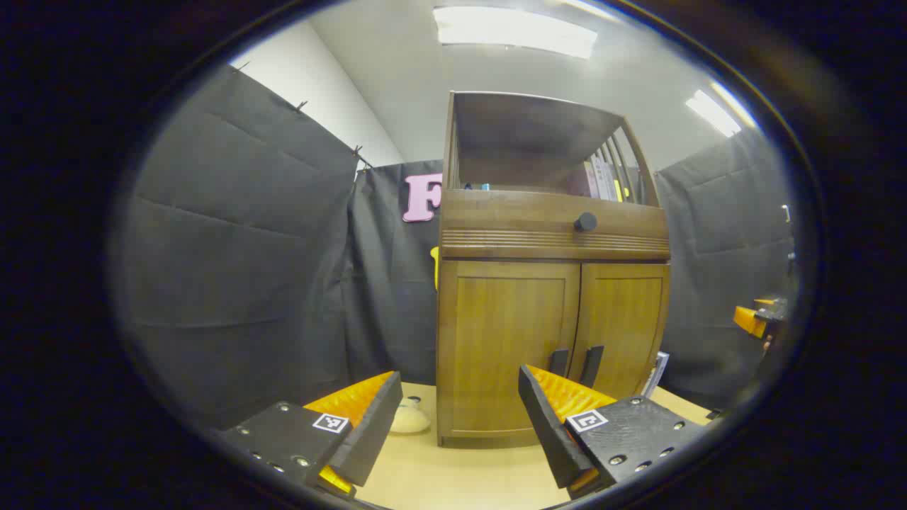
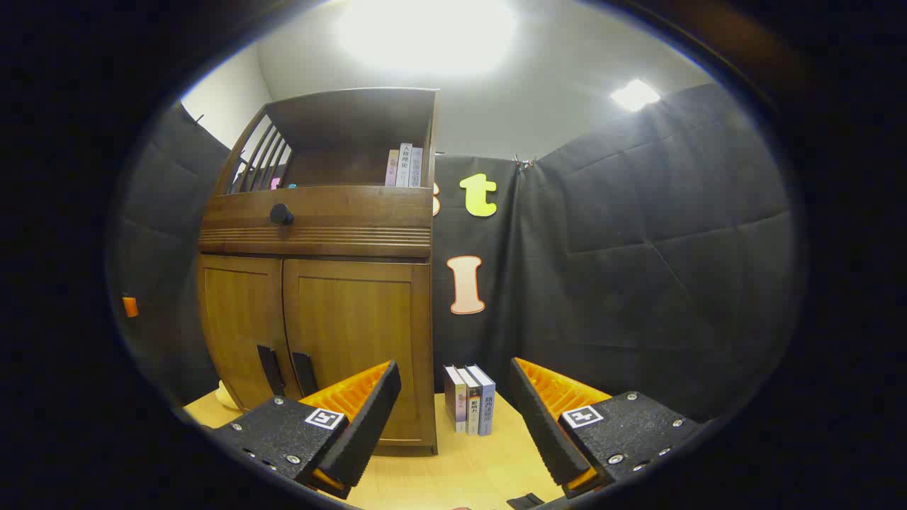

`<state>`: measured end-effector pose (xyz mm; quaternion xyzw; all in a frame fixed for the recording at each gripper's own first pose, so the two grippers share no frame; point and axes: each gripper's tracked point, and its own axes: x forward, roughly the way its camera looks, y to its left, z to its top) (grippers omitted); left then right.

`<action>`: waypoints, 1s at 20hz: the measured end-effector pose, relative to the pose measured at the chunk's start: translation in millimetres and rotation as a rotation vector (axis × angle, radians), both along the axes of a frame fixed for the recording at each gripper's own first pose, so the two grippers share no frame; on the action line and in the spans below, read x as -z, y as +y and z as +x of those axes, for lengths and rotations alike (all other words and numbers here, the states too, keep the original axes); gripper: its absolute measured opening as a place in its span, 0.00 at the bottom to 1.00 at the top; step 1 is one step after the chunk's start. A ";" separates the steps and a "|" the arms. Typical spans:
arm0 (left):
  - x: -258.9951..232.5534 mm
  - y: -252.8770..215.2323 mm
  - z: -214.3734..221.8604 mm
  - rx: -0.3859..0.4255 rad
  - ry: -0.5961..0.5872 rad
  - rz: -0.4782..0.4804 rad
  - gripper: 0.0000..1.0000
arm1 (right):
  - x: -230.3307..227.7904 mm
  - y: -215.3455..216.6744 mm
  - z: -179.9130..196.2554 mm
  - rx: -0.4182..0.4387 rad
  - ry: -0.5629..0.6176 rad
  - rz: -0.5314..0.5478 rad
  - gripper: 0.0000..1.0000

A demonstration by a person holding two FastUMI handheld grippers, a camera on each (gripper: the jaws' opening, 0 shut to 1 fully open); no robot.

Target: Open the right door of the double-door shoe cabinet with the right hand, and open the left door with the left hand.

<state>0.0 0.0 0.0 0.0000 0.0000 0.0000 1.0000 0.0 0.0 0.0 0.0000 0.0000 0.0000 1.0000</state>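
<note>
Both cabinet doors (image 2: 312, 333) are closed. The left gripper (image 1: 453, 418) and right gripper (image 2: 453, 418) hang wide open, holding nothing. A careless reach could grab the wrong handle (image 2: 305, 373), since the two sit close together.

- Left gripper view: rides low above the tabletop (image 1: 453, 474), looking forward and upward between its own two fingers at the shoe cabinet (image 1: 549, 283), which stands near and right of centre.
- Right gripper view: same low height, set farther right; the shoe cabinet (image 2: 319, 283) lies left of centre, with a row of books (image 2: 469, 398) beside it.
- Shared by both views: cabinet front, both closed doors, upper shelf, tabletop, ceiling lights.
</note>
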 end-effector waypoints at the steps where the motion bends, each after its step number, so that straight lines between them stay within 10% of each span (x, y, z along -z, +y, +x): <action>1: -1.4 -0.7 -2.1 0.003 -0.006 -0.001 0.90 | 0.9 2.2 0.2 -0.003 0.002 0.001 0.96; 20: 28.6 20.4 -31.9 -0.019 0.046 -0.006 0.97 | 24.0 68.2 21.5 -0.138 0.079 0.041 0.95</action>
